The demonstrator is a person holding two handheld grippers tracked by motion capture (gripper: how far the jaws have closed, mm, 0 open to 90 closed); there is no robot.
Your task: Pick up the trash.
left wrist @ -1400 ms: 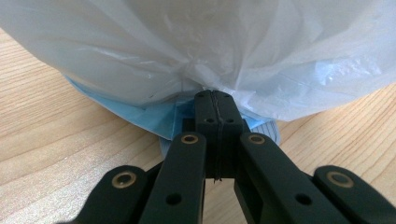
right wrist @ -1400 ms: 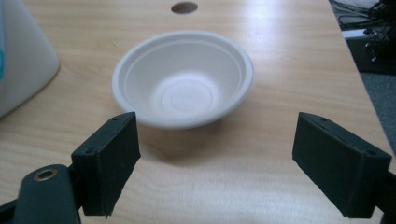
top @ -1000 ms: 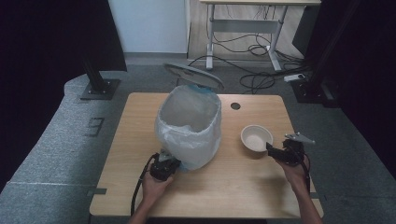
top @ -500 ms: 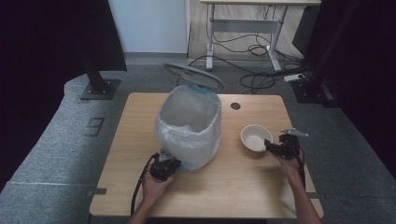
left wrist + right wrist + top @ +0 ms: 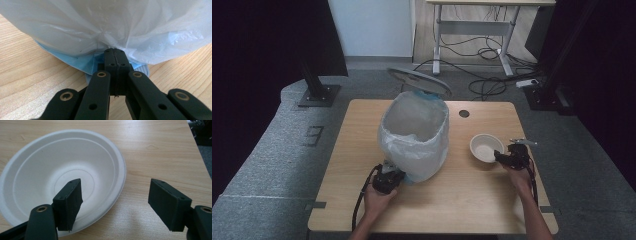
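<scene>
Probably a lab or studio, black curtains (image 5: 257, 55), floor cables (image 5: 482, 50), height-adjustable desk (image 5: 472, 20), wooden table (image 5: 362, 150)

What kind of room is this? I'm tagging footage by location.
Probably a lab or recording studio: black curtains flank a lone wooden table, a height-adjustable desk stands behind, and loose cables lie on grey carpet.

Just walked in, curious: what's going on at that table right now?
Left tongs shut on white plastic bin liner. Right tongs open, straddling white paper bowl's rim. Nothing blocking.

Soft overhead light is falling evenly on my pale wooden surface (image 5: 462, 190) while black surroundings are staying dim; the translucent white plastic bag (image 5: 112, 25) is glaring slightly, and close-ups are blurring near the edges.
</scene>
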